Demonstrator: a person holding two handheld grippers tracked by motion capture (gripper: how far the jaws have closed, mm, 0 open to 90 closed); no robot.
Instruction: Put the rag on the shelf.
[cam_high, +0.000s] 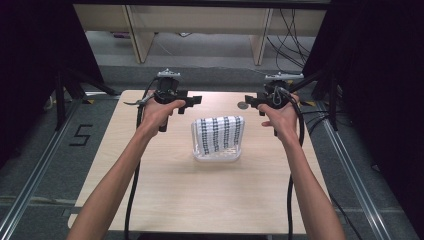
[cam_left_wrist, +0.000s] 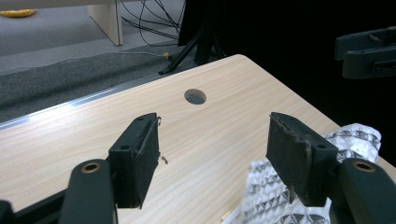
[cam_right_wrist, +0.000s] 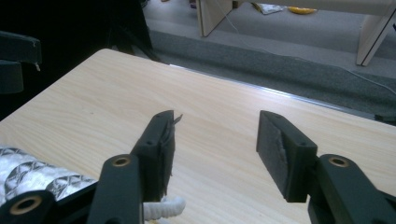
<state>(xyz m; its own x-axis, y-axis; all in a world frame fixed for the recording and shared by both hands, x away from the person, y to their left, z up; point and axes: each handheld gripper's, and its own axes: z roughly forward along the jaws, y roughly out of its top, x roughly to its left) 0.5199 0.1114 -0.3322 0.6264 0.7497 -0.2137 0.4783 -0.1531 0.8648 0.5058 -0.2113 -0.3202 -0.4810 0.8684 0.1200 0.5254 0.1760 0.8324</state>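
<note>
A clear plastic tray (cam_high: 217, 156) stands mid-table with a black-and-white patterned cloth (cam_high: 219, 131) draped in it. The cloth (cam_left_wrist: 266, 196) shows at the lower right of the left gripper view, and the cloth (cam_right_wrist: 32, 175) at the lower left of the right gripper view. My left gripper (cam_high: 194, 100) is held above the table's far left part, jaws open and empty (cam_left_wrist: 212, 151). My right gripper (cam_high: 251, 101) hovers at the far right, also open and empty (cam_right_wrist: 215, 149). The two face each other across the tray's far side.
The wooden table (cam_high: 200, 195) has a round cable hole (cam_high: 243, 105) near its far edge, seen as the hole (cam_left_wrist: 195, 96) in the left gripper view. Beyond the table are tripod legs (cam_high: 65, 95), cables and wooden furniture legs (cam_high: 137, 35).
</note>
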